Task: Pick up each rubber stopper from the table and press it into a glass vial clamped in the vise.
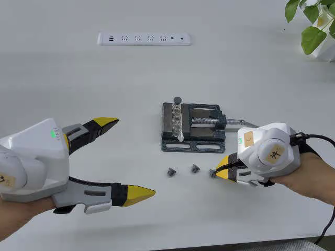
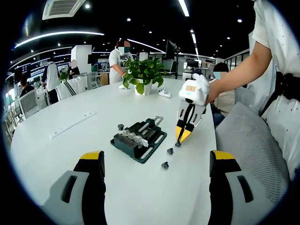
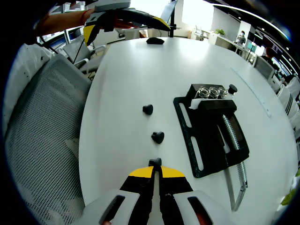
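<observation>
A black vise [image 1: 201,140] [image 2: 149,142] [image 3: 213,136] clamps a row of glass vials [image 1: 177,119] [image 3: 210,91]. The far vial carries a dark rubber stopper [image 1: 177,100] [image 2: 120,127] [image 3: 232,88]. Two loose stoppers [image 1: 171,171] [image 1: 194,168] [image 3: 147,109] [image 3: 157,137] lie on the white table in front of the vise. My right gripper [image 1: 221,171] [image 3: 154,171] [image 2: 182,137] is low at the table, shut on a third stopper [image 1: 213,172] [image 3: 155,162] [image 2: 178,144] at its tips. My left gripper [image 1: 124,158] [image 2: 157,158] hovers wide open to the left, holding nothing.
A white power strip [image 1: 144,38] [image 2: 72,124] lies at the far side of the table. A potted plant [image 1: 313,26] [image 2: 143,75] stands at the far right. The vise's handle [image 1: 242,123] juts right. A mesh chair [image 3: 42,140] stands at the table's edge, and people stand in the background.
</observation>
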The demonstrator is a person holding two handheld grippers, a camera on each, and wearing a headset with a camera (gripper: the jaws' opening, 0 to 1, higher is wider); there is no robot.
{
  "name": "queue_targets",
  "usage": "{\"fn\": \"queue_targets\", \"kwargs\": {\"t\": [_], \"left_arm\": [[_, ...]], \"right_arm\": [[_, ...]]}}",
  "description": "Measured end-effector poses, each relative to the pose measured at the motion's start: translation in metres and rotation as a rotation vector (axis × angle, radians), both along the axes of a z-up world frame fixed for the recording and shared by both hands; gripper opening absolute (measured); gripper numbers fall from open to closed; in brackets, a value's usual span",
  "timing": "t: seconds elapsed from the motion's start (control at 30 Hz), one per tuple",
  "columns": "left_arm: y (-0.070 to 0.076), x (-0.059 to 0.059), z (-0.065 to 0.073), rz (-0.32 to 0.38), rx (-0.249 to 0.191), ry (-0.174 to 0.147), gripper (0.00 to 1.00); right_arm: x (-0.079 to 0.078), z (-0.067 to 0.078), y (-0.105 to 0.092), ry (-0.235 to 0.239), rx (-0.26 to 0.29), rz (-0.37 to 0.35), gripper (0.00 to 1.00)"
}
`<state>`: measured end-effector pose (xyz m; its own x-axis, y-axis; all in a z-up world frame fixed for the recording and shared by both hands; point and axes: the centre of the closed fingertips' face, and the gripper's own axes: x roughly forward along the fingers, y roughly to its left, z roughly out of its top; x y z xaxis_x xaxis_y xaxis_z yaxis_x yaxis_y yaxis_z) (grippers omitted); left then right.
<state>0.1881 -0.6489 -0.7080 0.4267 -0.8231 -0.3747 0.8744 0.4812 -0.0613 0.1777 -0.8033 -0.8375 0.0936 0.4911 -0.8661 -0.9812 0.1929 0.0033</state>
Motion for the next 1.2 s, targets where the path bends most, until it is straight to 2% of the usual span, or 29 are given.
{"fn": "queue_targets", "kwargs": {"t": [0.9, 1.13, 1.2], "left_arm": [[-0.007, -0.001, 0.001, -0.009, -0.007, -0.001, 0.91], [-0.009, -0.001, 0.005, -0.007, -0.008, -0.014, 0.9], [-0.011, -0.002, 0.008, -0.008, -0.016, -0.021, 0.9]], "right_arm": [[0.002, 0.003, 0.001, -0.022, 0.005, -0.038, 0.0], [0.002, 0.02, -0.001, -0.039, 0.03, -0.084, 0.0], [0.004, 0.029, 0.001, -0.045, 0.06, -0.118, 0.0]]}}
